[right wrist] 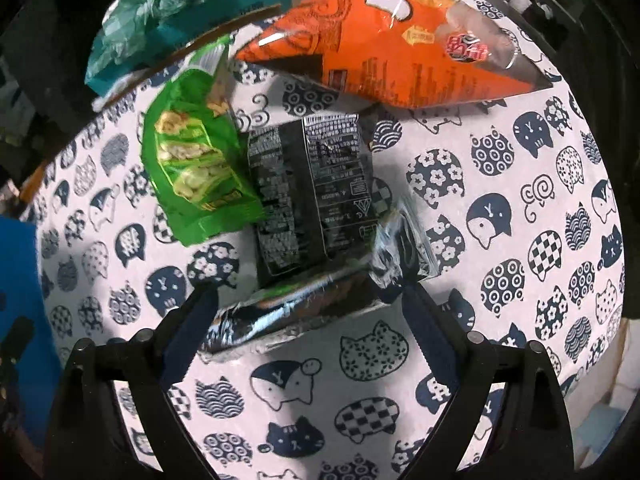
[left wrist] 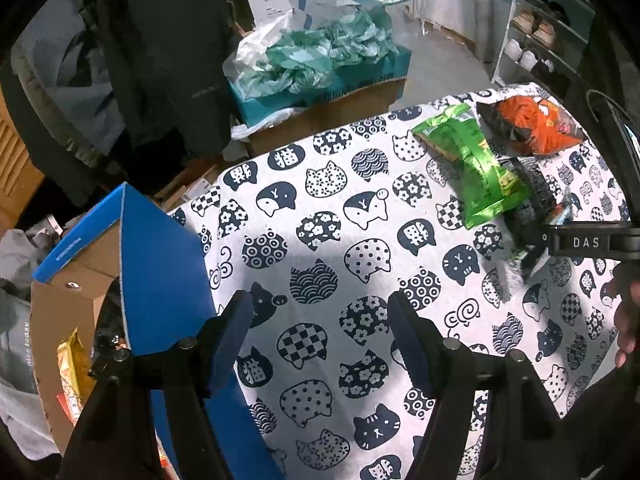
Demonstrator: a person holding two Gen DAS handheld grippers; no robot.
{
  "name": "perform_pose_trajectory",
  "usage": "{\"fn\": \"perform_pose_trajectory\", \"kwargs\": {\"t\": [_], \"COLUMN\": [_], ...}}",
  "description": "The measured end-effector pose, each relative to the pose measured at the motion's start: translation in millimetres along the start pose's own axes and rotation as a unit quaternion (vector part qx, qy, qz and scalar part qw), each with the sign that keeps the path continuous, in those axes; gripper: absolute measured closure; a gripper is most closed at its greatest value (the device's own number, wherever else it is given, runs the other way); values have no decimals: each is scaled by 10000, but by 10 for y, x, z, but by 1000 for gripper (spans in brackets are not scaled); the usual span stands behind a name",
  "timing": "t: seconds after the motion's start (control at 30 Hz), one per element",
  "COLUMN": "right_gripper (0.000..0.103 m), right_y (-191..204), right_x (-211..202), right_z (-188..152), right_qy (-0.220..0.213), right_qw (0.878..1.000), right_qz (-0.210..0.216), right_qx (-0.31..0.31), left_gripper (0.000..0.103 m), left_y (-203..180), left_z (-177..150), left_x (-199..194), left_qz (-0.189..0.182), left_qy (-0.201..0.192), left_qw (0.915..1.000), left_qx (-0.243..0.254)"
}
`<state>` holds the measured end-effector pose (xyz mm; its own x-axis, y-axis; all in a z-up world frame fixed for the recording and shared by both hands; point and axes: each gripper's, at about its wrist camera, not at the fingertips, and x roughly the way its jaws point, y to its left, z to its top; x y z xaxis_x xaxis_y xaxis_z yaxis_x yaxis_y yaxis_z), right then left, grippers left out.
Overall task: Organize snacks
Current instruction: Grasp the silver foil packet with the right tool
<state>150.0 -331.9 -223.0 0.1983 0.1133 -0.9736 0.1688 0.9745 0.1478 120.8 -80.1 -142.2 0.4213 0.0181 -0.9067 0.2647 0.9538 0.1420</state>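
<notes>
Snacks clustered on a cat-print worktop, taken here as landmark. Black packet at centre of the cluster, printed back upward; green packet touching its left edge; orange bag beyond its far edge, apparently overlapping one corner. Silvery crinkled wrapper at the black packet's near edge, lying crosswise between the spread fingers of the right tool. Right tool wide, nothing gripped; contact between pads and wrapper not resolvable through motion blur.

Left tool likewise wide and empty, hovering over bare worktop well to the left of the black packet. Blue-sided cardboard box just beside the left tool, at the worktop's left edge, already containing a gold-coloured packet; judged the likely destination.

Judged step: closing on the silvery wrapper ahead of a lift.

Risks, as judgement only:
- Slip on closing, from glossy film and a long wrapper seized nearer one end than the middle; sagging or swinging likely once lifted.
- Disturbance of the black packet, from the wrapper's far end resting against or upon it.
- Crushed contents, from excess squeeze on a soft pack.
- Snagging on the box flap, from a low transfer across the worktop's left edge.
</notes>
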Motion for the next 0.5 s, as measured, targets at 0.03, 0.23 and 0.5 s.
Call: {"fn": "perform_pose_trajectory", "kwargs": {"t": [0.03, 0.23, 0.5], "right_gripper": [15, 49, 59], "right_y": [19, -9, -303], "right_x": [19, -55, -91], "right_z": [-8, -61, -120], "right_qy": [26, -27, -6], "right_qw": [9999, 9981, 9932], "right_qz": [-67, -234, -779], "right_qx": [-83, -577, -869], "left_gripper": [32, 32, 32], "left_y": [-1, -46, -184], "left_z": [3, 32, 73], "left_x": [12, 87, 113], "left_qz": [-5, -49, -64], "left_qy": [17, 118, 170], "left_qw": [10000, 9999, 9997], "left_qx": [0, 9, 163]}}
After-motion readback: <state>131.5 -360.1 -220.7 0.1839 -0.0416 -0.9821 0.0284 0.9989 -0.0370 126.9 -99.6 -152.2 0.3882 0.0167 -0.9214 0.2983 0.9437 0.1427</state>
